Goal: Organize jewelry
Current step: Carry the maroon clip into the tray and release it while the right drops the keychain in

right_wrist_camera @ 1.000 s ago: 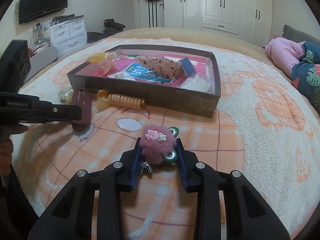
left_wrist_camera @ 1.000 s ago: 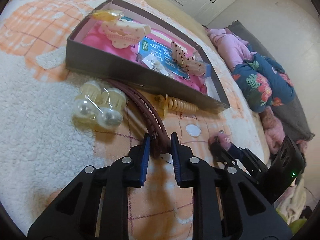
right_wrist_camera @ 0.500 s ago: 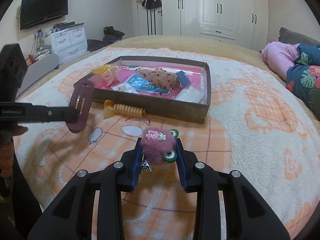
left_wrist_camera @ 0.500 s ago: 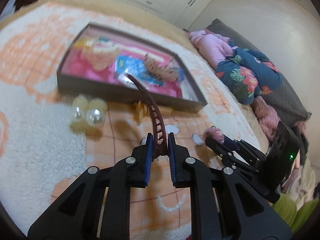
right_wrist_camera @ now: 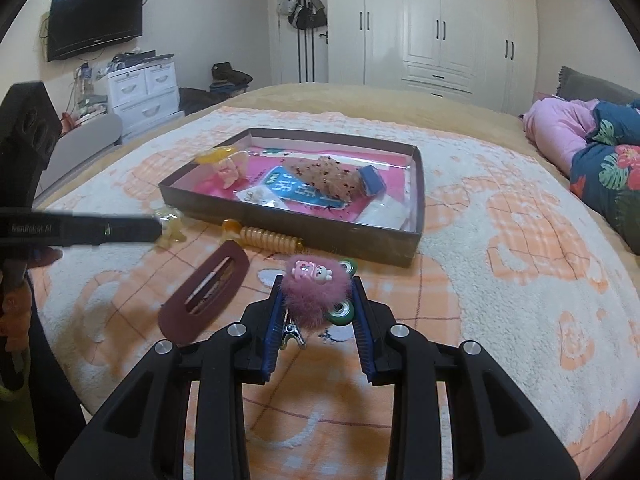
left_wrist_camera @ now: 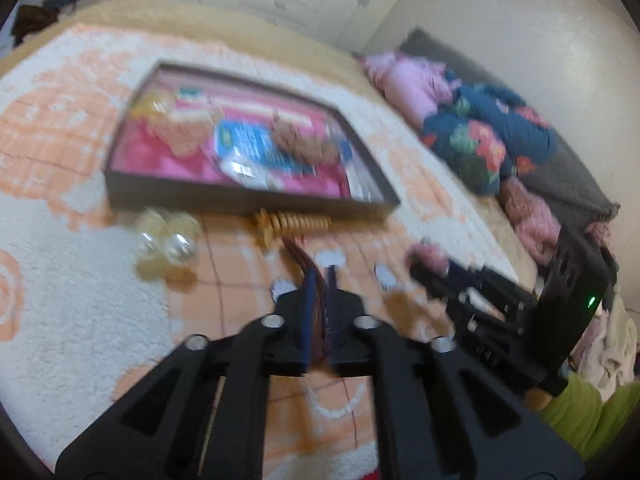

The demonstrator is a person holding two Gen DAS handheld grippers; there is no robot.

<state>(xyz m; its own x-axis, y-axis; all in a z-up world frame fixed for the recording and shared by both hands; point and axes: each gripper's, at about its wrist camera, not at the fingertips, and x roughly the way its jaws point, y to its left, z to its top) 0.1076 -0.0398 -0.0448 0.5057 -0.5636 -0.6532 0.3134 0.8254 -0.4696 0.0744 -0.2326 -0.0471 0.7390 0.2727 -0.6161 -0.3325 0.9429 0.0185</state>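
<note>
The dark red oval hair clip (right_wrist_camera: 206,294) lies flat on the blanket, below the left gripper (right_wrist_camera: 154,228) seen from the side. In the blurred left wrist view my left gripper (left_wrist_camera: 319,280) has its jaws close together with a sliver of dark red clip (left_wrist_camera: 298,254) by the tips. My right gripper (right_wrist_camera: 318,292) is shut on a pink fluffy hair clip (right_wrist_camera: 316,296) with a cartoon charm. The brown jewelry box (right_wrist_camera: 296,230) with pink lining holds several hair pieces and a blue packet.
A yellow spiral hair tie (right_wrist_camera: 264,236) lies against the box front. Pearl hair clips (left_wrist_camera: 166,242) lie left of it. A green spinner (right_wrist_camera: 340,312) sits behind the pink clip. Pillows and folded clothes (right_wrist_camera: 592,140) lie at the right.
The dark red clip was held up in the left gripper; now it lies flat on the blanket. The left gripper has moved fast and blurred. The right gripper has stayed with the pink clip.
</note>
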